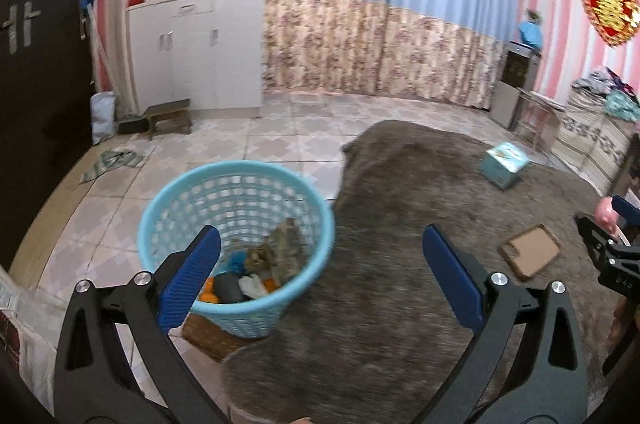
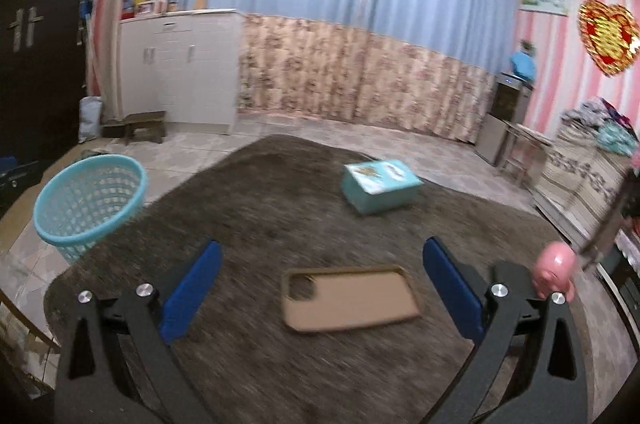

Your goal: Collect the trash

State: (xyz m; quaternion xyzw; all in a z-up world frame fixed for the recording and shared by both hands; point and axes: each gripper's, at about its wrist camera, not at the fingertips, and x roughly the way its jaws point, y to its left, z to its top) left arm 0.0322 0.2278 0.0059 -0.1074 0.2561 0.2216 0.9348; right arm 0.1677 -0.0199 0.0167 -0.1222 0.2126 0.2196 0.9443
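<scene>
A light blue mesh waste basket (image 1: 240,183) stands on the tiled floor at the left edge of a grey-brown shaggy rug (image 1: 400,284). Inside it lie crumpled scraps (image 1: 256,272), orange, grey, white and brown. My left gripper (image 1: 320,280) hangs open beside the basket's near rim, with nothing between its blue pads. In the right wrist view the basket (image 2: 88,199) is far off to the left. My right gripper (image 2: 322,292) is open over the rug, and a tan phone case (image 2: 352,300) lies flat on the rug beyond its fingers. The right gripper's black frame (image 1: 612,256) shows at the left view's right edge.
A teal box (image 2: 380,185) rests farther back on the rug. A pink piggy bank (image 2: 554,274) stands at the rug's right side. A white cabinet (image 1: 200,51) and a small wooden stool (image 1: 168,117) stand by the curtained far wall. A cloth (image 1: 112,163) lies on the tiles.
</scene>
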